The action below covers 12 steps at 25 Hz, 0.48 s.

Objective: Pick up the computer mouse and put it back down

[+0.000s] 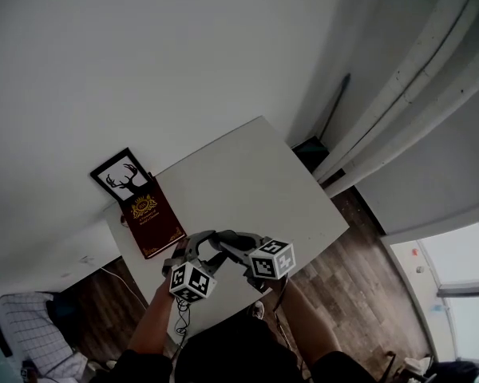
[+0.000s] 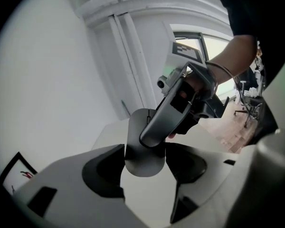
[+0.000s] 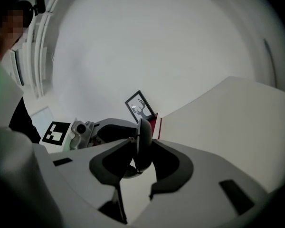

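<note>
A dark grey computer mouse (image 1: 219, 248) hangs just above the front part of the white table (image 1: 247, 174), between both grippers. In the left gripper view the mouse (image 2: 138, 164) lies flat-on and fills the gap between my left gripper's (image 2: 145, 169) pads. One of the right gripper's fingers (image 2: 165, 115) presses across its top. In the right gripper view the mouse (image 3: 143, 144) stands edge-on, pinched across its thickness by my right gripper (image 3: 141, 164). Behind it shows the left gripper's marker cube (image 3: 55, 132). In the head view the left gripper (image 1: 195, 250) and right gripper (image 1: 238, 247) meet nose to nose.
A framed deer picture (image 1: 123, 179) and a red book (image 1: 152, 218) lie at the table's left end. A white cable (image 1: 180, 317) hangs off the near edge. Wood floor (image 1: 359, 270) lies to the right, and a dark pole (image 1: 333, 106) leans on the wall.
</note>
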Tool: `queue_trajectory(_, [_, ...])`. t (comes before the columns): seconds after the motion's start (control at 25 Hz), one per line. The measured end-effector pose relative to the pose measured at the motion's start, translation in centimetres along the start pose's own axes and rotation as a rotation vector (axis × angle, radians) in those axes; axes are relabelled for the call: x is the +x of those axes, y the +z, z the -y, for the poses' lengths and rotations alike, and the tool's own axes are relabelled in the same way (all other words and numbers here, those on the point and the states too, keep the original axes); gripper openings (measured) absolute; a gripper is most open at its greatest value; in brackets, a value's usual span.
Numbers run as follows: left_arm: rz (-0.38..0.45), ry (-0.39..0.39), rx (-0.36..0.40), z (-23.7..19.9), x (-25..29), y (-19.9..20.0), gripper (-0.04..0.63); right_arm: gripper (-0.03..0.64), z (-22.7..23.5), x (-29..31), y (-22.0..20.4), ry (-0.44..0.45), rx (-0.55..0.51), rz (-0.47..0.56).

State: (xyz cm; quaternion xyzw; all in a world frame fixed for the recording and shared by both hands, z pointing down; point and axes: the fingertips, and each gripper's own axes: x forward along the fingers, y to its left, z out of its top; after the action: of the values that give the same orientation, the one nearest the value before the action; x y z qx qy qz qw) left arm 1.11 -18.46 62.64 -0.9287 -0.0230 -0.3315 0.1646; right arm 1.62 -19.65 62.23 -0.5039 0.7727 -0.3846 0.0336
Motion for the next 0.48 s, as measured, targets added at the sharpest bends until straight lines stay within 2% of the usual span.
queue_trajectory(0.08, [0.006, 0.018, -0.024, 0.2, -0.6, 0.2, 0.272, 0.132, -0.5, -0.3, -0.1, -0.001, -0.028, -0.004])
queue_trajectory(0.32, [-0.022, 0.076, -0.027, -0.1, -1.5, -0.7, 0.248, 0.131, 0.1, -1.4, 0.2, -0.033, -0.036, 0.018])
queue_trajectory(0.4, [-0.009, 0.111, -0.084, -0.7, -2.2, -0.9, 0.224, 0.132, 0.4, -2.1, 0.7, -0.067, -0.049, 0.04])
queue_trajectory(0.48, [0.03, 0.14, -0.175, -1.0, -3.0, -0.6, 0.217, 0.13, 0.6, -2.6, 1.3, -0.112, -0.097, 0.053])
